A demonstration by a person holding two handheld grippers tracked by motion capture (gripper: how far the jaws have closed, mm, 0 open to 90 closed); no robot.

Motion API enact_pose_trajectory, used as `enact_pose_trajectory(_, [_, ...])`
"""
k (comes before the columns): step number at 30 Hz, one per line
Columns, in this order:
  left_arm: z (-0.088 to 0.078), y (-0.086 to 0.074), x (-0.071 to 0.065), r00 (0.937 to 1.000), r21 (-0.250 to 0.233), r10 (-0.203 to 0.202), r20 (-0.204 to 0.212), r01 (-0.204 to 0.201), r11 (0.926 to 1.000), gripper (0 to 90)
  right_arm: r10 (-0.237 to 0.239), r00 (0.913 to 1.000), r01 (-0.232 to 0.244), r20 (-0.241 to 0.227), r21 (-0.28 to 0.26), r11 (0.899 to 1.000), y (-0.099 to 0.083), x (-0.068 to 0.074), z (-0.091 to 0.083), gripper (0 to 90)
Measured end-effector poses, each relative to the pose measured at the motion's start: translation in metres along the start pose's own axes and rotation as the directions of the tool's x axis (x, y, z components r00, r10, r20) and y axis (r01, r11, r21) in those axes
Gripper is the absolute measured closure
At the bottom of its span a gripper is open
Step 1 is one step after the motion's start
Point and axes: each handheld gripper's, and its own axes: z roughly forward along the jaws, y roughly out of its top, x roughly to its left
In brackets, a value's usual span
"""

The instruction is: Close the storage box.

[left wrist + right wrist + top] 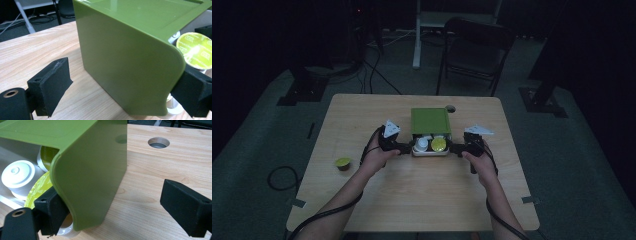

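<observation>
Dark floor, a folding chair (472, 47) and loose cables surround a pale wooden table (412, 195) seen from above. Near the middle of that table stands a green box (430, 120) with a white drawer (430, 151) pulled out toward the person. Inside the drawer lie a white capsule (422, 144) and a capsule with a yellow-green foil lid (439, 144), side by side.

At the box's left front corner sits the left gripper (406, 148). In the left gripper view its jaws stand spread, one on each side of the box's green side wall (130, 62); one pad (193, 93) is at the rounded front corner and the other (51, 85) is clear of the wall over bare wood, so it grips nothing.

At the right front corner is the right gripper (456, 148). In the right gripper view its jaws are likewise apart, one pad (51, 211) tucked by the drawer under the green edge, the other (186, 207) well off the wall.

Farther out, another yellow-green capsule (343, 163) sits alone near the table's left edge, and a round hole (450, 108) lies in the tabletop just behind the box.
</observation>
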Motion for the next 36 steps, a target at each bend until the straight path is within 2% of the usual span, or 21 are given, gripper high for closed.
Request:
enact_pose_trajectory(3, [0.001,0.000,0.000,1.0000,0.001,0.000,-0.003,0.000,1.0000,8.8,-0.003,1.0000,0.003,0.003,0.000,1.000,0.000,0.000,0.001,10.8])
enact_pose_trajectory(7, [0.001,0.001,-0.001,0.9997,0.018,-0.021,-0.013,0.022,0.9996,8.8,0.005,1.0000,-0.005,0.007,-0.001,1.000,-0.001,0.001,0.001,10.8])
enact_pose_trajectory(8, [0.001,0.002,-0.002,0.9998,0.019,-0.009,-0.019,0.010,0.9998,8.8,0.009,0.9999,-0.009,0.010,-0.001,1.000,-0.001,0.001,0.001,10.8])
enact_pose_trajectory(11, [0.002,0.003,-0.003,0.9997,0.016,-0.012,-0.021,0.012,0.9998,8.9,0.007,0.9998,-0.007,0.017,-0.002,1.000,-0.001,0.002,0.000,10.9])
enact_pose_trajectory(14, [0.000,0.004,-0.006,0.9994,-0.004,-0.033,0.006,0.033,0.9994,10.1,0.008,0.9994,-0.008,0.034,-0.006,1.000,0.000,0.004,-0.002,11.5])
enact_pose_trajectory(18, [-0.002,0.005,-0.009,0.9993,-0.006,-0.028,0.025,0.028,0.9996,10.1,0.026,0.9994,-0.025,0.024,-0.015,1.000,0.000,0.005,-0.005,12.0])
enact_pose_trajectory(23, [-0.010,0.004,-0.013,0.9976,-0.008,-0.040,0.057,0.041,0.9991,10.0,0.020,0.9997,-0.020,0.014,-0.033,0.999,0.000,0.007,-0.011,12.0])
enact_pose_trajectory(26, [-0.013,0.004,-0.014,0.9976,-0.011,-0.036,0.059,0.037,0.9992,10.1,0.008,1.0000,-0.008,0.004,-0.044,0.999,0.000,0.008,-0.015,12.0])
enact_pose_trajectory(27, [-0.016,0.003,-0.015,0.9965,-0.020,-0.061,0.057,0.062,0.9979,10.1,0.000,1.0000,0.000,0.007,-0.044,0.999,0.000,0.009,-0.016,12.0])
enact_pose_trajectory(31, [-0.019,0.003,-0.016,0.9964,-0.025,-0.070,0.047,0.071,0.9971,10.1,-0.007,0.9999,0.007,0.011,-0.050,0.999,0.000,0.009,-0.018,12.8])
enact_pose_trajectory(32, [-0.021,0.003,-0.016,0.9965,-0.027,-0.074,0.039,0.075,0.9968,10.0,-0.022,0.9997,0.023,0.008,-0.053,0.998,0.000,0.009,-0.020,12.8])
enact_pose_trajectory(35, [-0.023,0.003,-0.015,0.9973,-0.031,-0.071,-0.017,0.070,0.9971,10.0,-0.025,0.9995,0.025,0.020,-0.045,0.999,0.000,0.009,-0.021,12.8])
enact_pose_trajectory(36, [-0.024,0.003,-0.014,0.9968,-0.039,-0.078,-0.020,0.077,0.9963,10.0,-0.027,0.9993,0.028,0.025,-0.047,0.998,-0.001,0.009,-0.022,12.8])
